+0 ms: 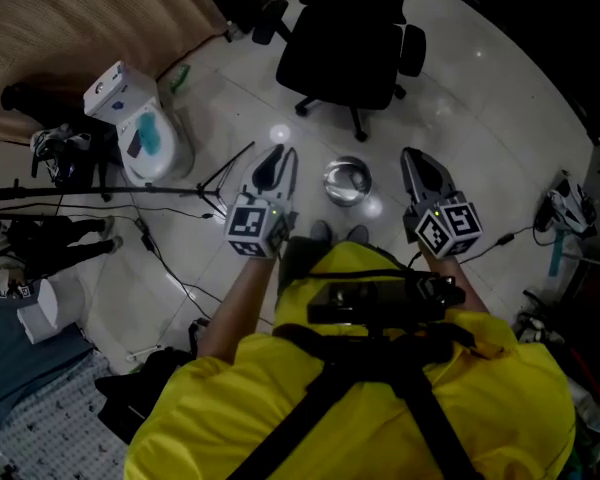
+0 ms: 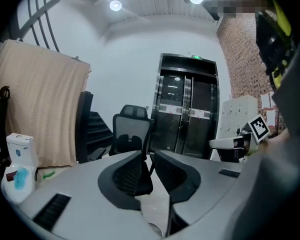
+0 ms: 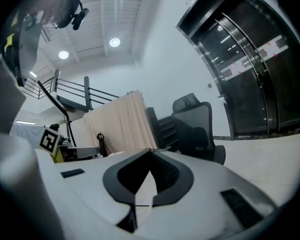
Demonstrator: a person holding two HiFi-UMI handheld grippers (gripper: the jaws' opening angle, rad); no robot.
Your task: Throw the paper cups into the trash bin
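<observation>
Two grippers hang over the floor, both empty — the left hand-held gripper with its jaws a narrow gap apart, the right hand-held gripper with its jaws pressed together. Between them a round, shiny metal bin stands on the floor, just ahead of the person's shoes — a black office chair beyond it.

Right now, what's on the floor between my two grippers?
Head view: a shiny round metal container stands on the tiled floor, between the left gripper and the right gripper.
</observation>
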